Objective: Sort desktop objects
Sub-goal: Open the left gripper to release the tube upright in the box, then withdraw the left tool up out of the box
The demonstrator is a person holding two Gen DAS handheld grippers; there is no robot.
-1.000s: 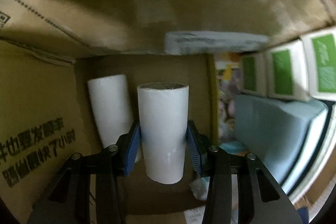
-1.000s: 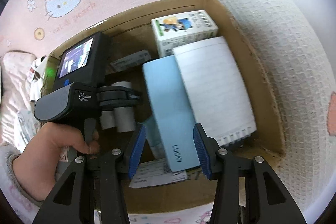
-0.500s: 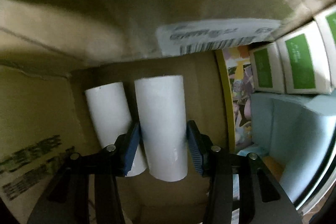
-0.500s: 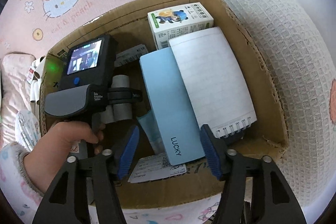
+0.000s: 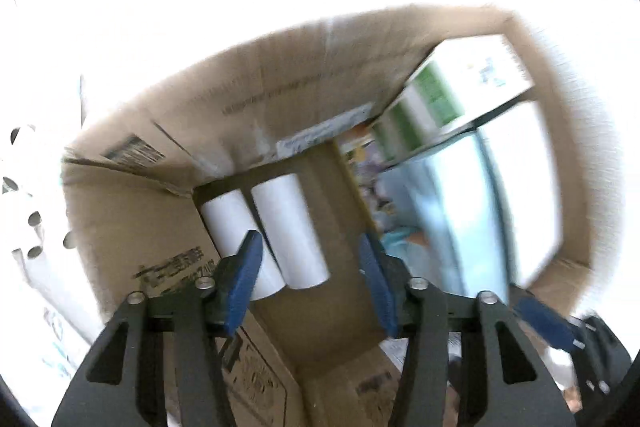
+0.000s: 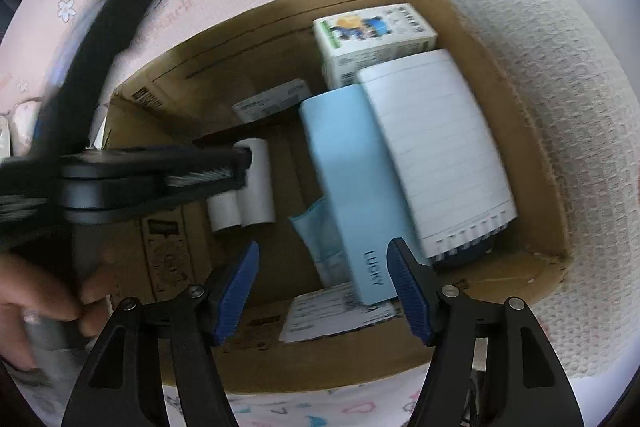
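Two white rolls set down in the box – clear the left gripper out cleanly before the next pick.

The two white paper rolls (image 5: 288, 231) lie side by side, touching, against the left wall of the cardboard box (image 5: 304, 79), next to the light-blue box (image 6: 352, 195), the lined notepad (image 6: 436, 143) and the green-and-white carton (image 6: 372, 39). To finish well, lift the left gripper (image 5: 310, 267) straight up so its pads do not brush the rolls. Its jaws are closing with nothing between them, the rolls lying free below – though this view is blurred and washed out, so the clearance is a guess. The right gripper (image 6: 324, 291) hangs over the box's near edge, jaws opening and empty, above the light-blue box.
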